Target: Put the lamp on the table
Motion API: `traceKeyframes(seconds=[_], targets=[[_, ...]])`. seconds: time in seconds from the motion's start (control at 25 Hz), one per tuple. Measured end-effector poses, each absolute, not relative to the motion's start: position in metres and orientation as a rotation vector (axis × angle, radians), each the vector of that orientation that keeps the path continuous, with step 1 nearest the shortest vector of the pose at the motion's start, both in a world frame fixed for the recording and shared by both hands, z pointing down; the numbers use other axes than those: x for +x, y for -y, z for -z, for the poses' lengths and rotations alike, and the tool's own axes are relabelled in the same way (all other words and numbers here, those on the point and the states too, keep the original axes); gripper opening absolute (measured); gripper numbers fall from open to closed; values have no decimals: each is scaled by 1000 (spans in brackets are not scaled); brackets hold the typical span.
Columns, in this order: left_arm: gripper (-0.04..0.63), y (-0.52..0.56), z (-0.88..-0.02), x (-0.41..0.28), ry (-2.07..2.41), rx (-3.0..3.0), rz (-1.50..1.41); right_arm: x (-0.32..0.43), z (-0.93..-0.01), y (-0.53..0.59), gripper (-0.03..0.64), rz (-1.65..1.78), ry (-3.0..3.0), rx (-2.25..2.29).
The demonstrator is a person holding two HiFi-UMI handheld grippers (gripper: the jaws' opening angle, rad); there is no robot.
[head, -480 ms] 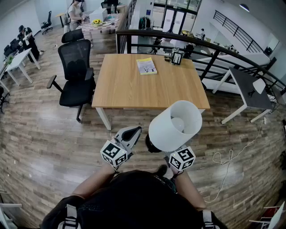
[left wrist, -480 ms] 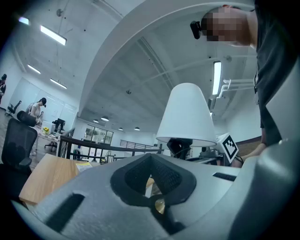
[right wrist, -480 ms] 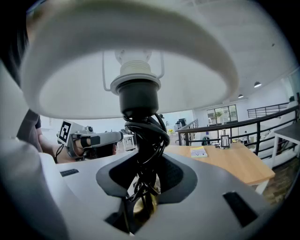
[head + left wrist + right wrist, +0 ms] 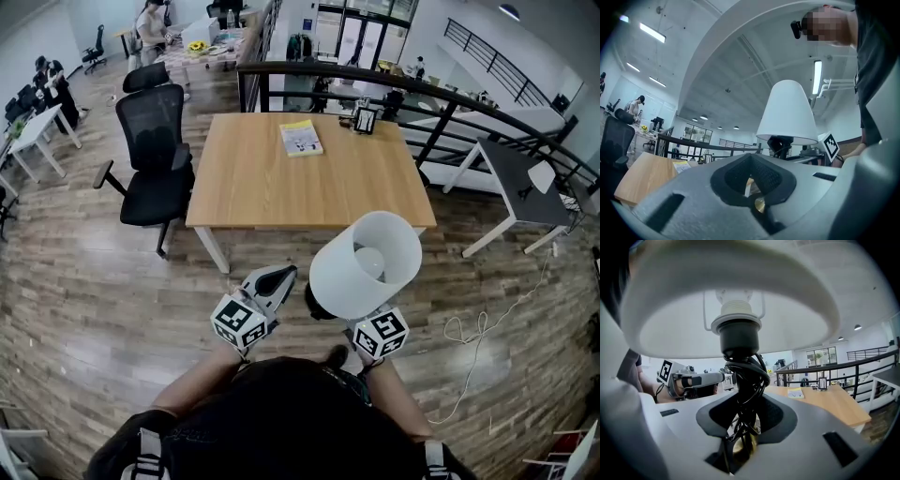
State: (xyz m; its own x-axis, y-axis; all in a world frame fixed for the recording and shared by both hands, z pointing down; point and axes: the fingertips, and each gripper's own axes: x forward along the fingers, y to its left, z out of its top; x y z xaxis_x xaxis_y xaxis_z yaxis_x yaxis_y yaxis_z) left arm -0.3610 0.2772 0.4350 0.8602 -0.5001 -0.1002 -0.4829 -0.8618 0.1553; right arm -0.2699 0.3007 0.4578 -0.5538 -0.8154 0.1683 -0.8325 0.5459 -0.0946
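Observation:
The lamp (image 4: pixel 366 264), with a white shade and a dark stem wound with black cord (image 4: pixel 740 380), is held upright over the wooden floor, short of the table (image 4: pixel 309 183). My right gripper (image 4: pixel 744 430) is shut on the cord-wrapped stem; in the head view only its marker cube (image 4: pixel 382 333) shows below the shade. My left gripper (image 4: pixel 281 273) hovers just left of the lamp, jaws together with nothing between them. From the left gripper view the lamp (image 4: pixel 787 112) stands to the right, beyond my left gripper (image 4: pixel 749 186).
A yellow booklet (image 4: pixel 301 138) and a small picture frame (image 4: pixel 364 119) lie at the table's far edge. A black office chair (image 4: pixel 150 159) stands at its left, a dark railing (image 4: pixel 422 94) behind, a grey desk (image 4: pixel 520 183) to the right. A white cable (image 4: pixel 473 333) loops on the floor.
The table and chair sit slightly further left in the picture than before. Lamp and both grippers keep their places in view.

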Motion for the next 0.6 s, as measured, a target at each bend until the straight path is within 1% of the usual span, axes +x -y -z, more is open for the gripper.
traceKeyframes(seconds=[0.32, 0.6], targets=[[8, -268, -436, -312, 745, 2917, 183, -224, -456, -294, 118, -252, 2676, 1450], [8, -253, -431, -236, 737, 2935, 173, -151, -454, -280, 118, -261, 2687, 1456]])
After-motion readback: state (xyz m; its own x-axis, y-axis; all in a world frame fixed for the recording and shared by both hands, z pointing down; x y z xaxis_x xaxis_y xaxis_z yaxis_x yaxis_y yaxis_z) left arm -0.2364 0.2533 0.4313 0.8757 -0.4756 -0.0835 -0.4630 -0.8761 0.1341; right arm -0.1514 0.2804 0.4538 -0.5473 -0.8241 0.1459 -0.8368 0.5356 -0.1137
